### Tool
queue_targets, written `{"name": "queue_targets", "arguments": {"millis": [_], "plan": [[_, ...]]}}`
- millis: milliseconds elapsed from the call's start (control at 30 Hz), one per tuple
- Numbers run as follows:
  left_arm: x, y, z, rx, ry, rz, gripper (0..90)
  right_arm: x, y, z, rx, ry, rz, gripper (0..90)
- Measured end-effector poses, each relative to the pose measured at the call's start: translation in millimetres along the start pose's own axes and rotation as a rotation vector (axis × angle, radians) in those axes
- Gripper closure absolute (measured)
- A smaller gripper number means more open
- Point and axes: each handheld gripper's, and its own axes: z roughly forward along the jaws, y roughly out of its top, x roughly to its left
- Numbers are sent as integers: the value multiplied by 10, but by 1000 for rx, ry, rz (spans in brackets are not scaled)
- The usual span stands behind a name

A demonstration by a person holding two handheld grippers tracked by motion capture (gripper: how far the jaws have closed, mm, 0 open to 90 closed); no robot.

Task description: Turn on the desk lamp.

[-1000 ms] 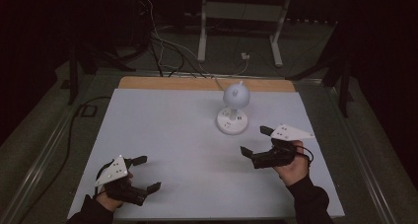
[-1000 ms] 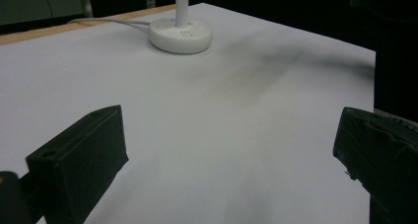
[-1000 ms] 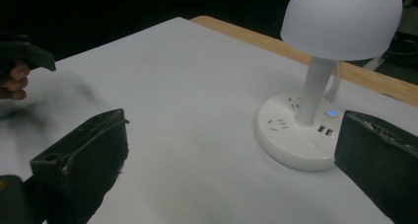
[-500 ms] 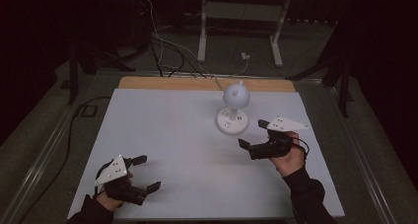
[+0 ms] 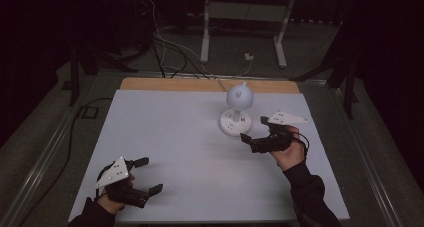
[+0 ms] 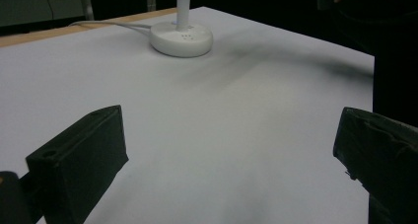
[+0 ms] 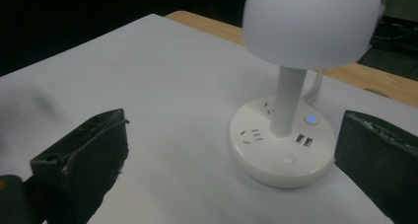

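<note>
Lamp [image 5: 237, 109] stands toward the far right of your white table [image 5: 165, 137]: a white dome shade, a slim stem, a round base carrying sockets, two USB ports and a lit blue button [image 7: 310, 119]. Your right gripper [image 5: 256, 132] sits just beside its base, jaws wide. Your left gripper [image 5: 148, 175] rests near the front-left corner, also wide.
</note>
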Motion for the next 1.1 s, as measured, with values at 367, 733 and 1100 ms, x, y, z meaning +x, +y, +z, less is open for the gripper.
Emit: {"name": "queue_targets", "arguments": {"millis": [367, 733, 1100], "plan": [[6, -1, -1, 1, -1, -5, 4, -139, -3, 201, 16, -24, 26, 0], [9, 0, -6, -2, -3, -9, 4, -267, -88, 419, 30, -48, 56, 0], [11, -3, 0, -2, -8, -12, 4, -366, -220, 655, 61, -92, 38, 1]]}}
